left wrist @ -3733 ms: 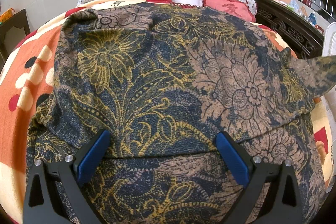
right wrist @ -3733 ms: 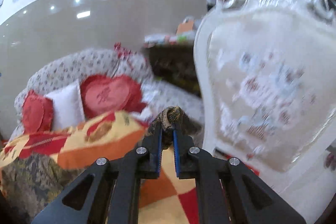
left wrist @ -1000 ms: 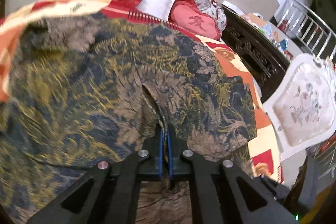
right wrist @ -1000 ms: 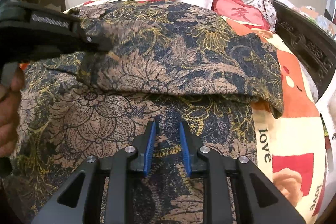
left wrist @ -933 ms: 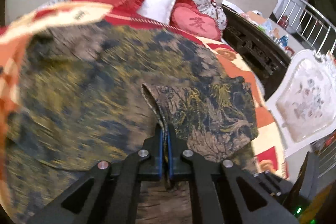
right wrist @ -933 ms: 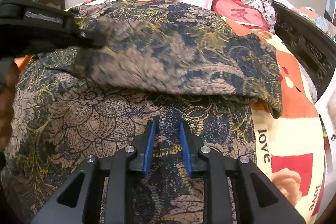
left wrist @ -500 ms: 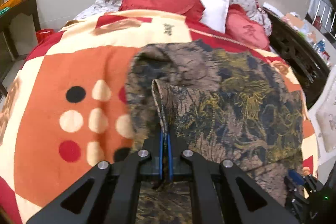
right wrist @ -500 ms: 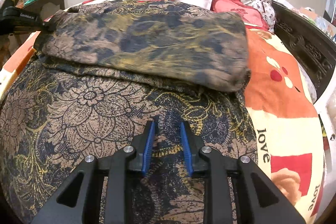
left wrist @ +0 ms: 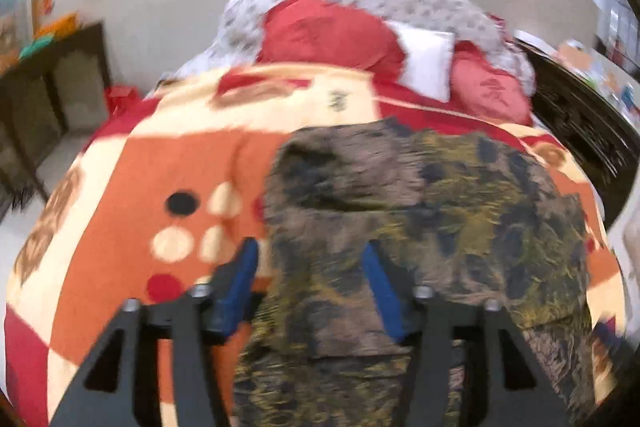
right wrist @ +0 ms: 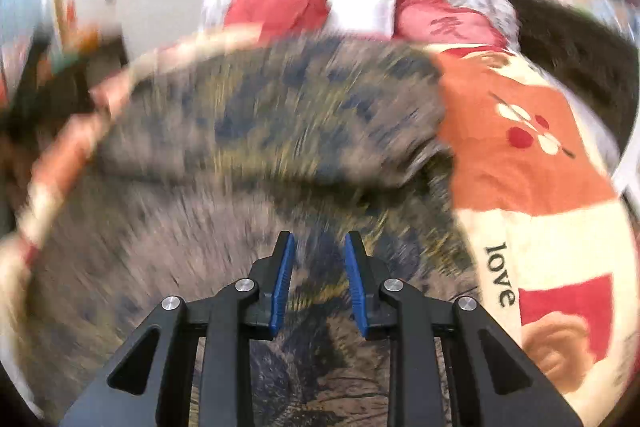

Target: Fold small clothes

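A dark floral garment (left wrist: 420, 227) in brown, navy and yellow lies folded on the bed, its folded layer on top. My left gripper (left wrist: 310, 263) is open above the garment's left edge and holds nothing. In the right wrist view the same garment (right wrist: 260, 131) fills the middle, blurred by motion. My right gripper (right wrist: 318, 263) stands partly open just above the cloth, with nothing between its blue pads (right wrist: 285, 269).
The bed is covered by an orange, cream and red blanket (left wrist: 168, 195). Red pillows (left wrist: 328, 35) and a white pillow (left wrist: 428, 63) lie at the head. A dark wooden cabinet (left wrist: 52, 95) stands at left and a dark headboard (left wrist: 580, 123) at right.
My left gripper has opened and let go of the garment's fold, which now lies on the bed. My right gripper has opened a little wider and is moving; both views are blurred.
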The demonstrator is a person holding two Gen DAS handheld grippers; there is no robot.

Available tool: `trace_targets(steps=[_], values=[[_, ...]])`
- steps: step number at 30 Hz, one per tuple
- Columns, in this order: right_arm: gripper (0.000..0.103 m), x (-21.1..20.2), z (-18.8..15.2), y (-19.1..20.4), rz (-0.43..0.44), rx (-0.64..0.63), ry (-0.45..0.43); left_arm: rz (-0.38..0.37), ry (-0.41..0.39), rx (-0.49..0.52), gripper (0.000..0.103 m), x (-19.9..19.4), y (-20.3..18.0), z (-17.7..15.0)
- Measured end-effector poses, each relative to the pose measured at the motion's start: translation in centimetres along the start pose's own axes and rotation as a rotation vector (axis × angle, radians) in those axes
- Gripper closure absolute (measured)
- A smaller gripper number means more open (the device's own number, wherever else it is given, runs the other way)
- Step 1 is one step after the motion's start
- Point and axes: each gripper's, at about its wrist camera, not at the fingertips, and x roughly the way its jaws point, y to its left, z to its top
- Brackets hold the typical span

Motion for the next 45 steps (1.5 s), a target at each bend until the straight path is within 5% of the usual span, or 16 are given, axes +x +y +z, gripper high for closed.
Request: trace_targets(steps=[4, 7, 11, 14, 17, 21, 24, 26, 28, 31, 34, 36, 38, 39, 41, 45], values=[[0.081, 0.7, 3.9, -3.8, -0.105, 0.119, -0.026, 0.032, 0.080, 0.045, 0.045, 3.8, -1.7, -1.1], [0.084, 2.7, 6.2, -4.5, -0.117, 0.065, -0.006, 0.103, 0.123, 0.033, 0.045, 6.4, -1.0, -2.5], [0.084, 7.7, 4.8, -5.6, -0.200, -0.064, 0.245, 0.095, 0.107, -0.023, 0.029, 6.9, 0.7, -4.0], [0.084, 8.4, 2.4, -8.8, -0.329, -0.042, 0.329, 0.087, 0.107, -0.035, 0.028, 6.8, 1.0, -4.0], [0.087, 5.6, 2.5, -10.7, -0.275, 0.068, 0.237, 0.104, 0.108, -0.023, 0.026, 7.0, 1.1, -4.0], [0.087, 3.1, 5.4, -7.4, -0.100, 0.020, 0.073, 0.125, 0.108, -0.018, 0.023, 6.9, 0.8, -4.0], [0.087, 6.1, 5.8, -5.0, -0.026, -0.070, 0.150, 0.121, 0.108, -0.026, 0.022, 6.9, 0.8, -3.9], [0.082, 9.0, 4.5, -5.7, -0.176, -0.134, 0.274, 0.120, 0.109, -0.028, 0.020, 7.0, 0.8, -3.8], [0.067, 8.5, 4.8, -7.8, -0.181, 0.017, 0.284, 0.122, 0.113, -0.027, 0.019, 7.1, 0.7, -3.7], [0.080, 6.7, 6.7, -5.8, -0.253, -0.042, 0.230, 0.108, 0.120, -0.035, 0.017, 7.4, 0.9, -3.6], [0.081, 4.5, 8.6, -2.0, -0.064, -0.087, 0.090, 0.093, 0.122, -0.042, 0.015, 7.4, 1.1, -3.6], [0.081, 5.4, 8.6, 0.3, 0.049, -0.128, 0.096, 0.095, 0.123, -0.041, 0.015, 7.4, 1.2, -3.6], [0.081, 7.3, 7.1, 0.9, 0.036, -0.167, 0.168, 0.089, 0.120, -0.046, 0.015, 7.3, 1.3, -3.6], [0.081, 9.3, 5.7, -0.1, -0.048, -0.166, 0.240, 0.089, 0.118, -0.044, 0.015, 7.4, 1.2, -3.6], [0.082, 9.3, 4.8, -2.4, 0.022, -0.071, 0.204, 0.093, 0.121, -0.039, 0.015, 7.4, 1.1, -3.6], [0.082, 8.7, 5.9, -1.9, -0.033, -0.094, 0.273, 0.093, 0.122, -0.039, 0.015, 7.4, 1.0, -3.6]])
